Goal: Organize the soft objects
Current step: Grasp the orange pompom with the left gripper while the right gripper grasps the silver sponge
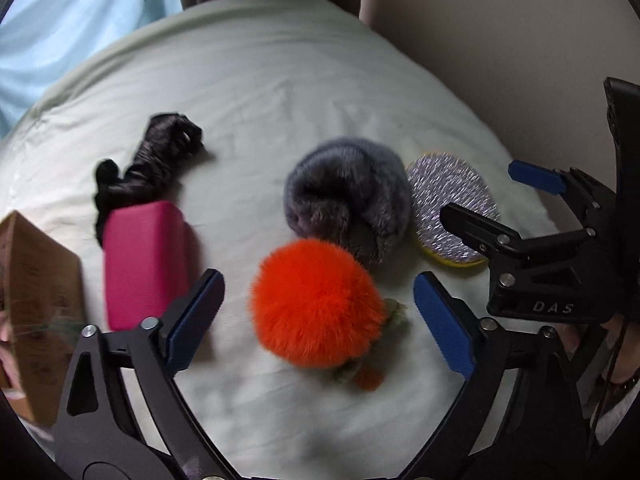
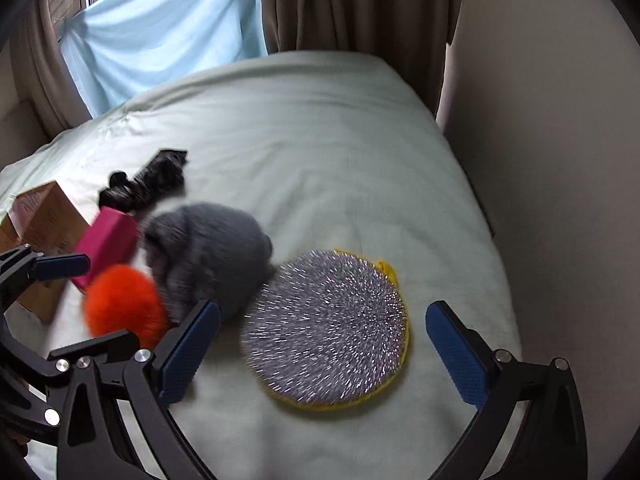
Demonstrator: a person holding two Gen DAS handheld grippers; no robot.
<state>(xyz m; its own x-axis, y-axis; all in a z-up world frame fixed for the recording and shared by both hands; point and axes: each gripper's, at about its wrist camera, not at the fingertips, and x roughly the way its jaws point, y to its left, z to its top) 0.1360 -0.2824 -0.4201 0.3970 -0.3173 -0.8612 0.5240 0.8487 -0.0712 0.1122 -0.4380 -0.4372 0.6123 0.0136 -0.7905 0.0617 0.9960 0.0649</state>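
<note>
An orange fluffy pompom (image 1: pixel 316 304) lies on the pale green bed sheet (image 1: pixel 260 88), between the open fingers of my left gripper (image 1: pixel 320 324). Behind it lies a grey furry piece (image 1: pixel 348 200), a silver sparkly round pad with a yellow rim (image 1: pixel 452 204), a pink block (image 1: pixel 144 260) and a black cloth (image 1: pixel 152 164). My right gripper (image 2: pixel 324 356) is open over the sparkly pad (image 2: pixel 328 328); it also shows in the left wrist view (image 1: pixel 500 200). In the right wrist view I see the grey piece (image 2: pixel 208 256), the pompom (image 2: pixel 124 304), the pink block (image 2: pixel 106 244) and the black cloth (image 2: pixel 148 184).
A cardboard box (image 1: pixel 36 300) stands at the bed's left edge, next to the pink block. A beige wall (image 2: pixel 540 120) runs along the bed's right side. Brown curtains (image 2: pixel 352 4) and a light blue cloth (image 2: pixel 160 28) hang behind the bed.
</note>
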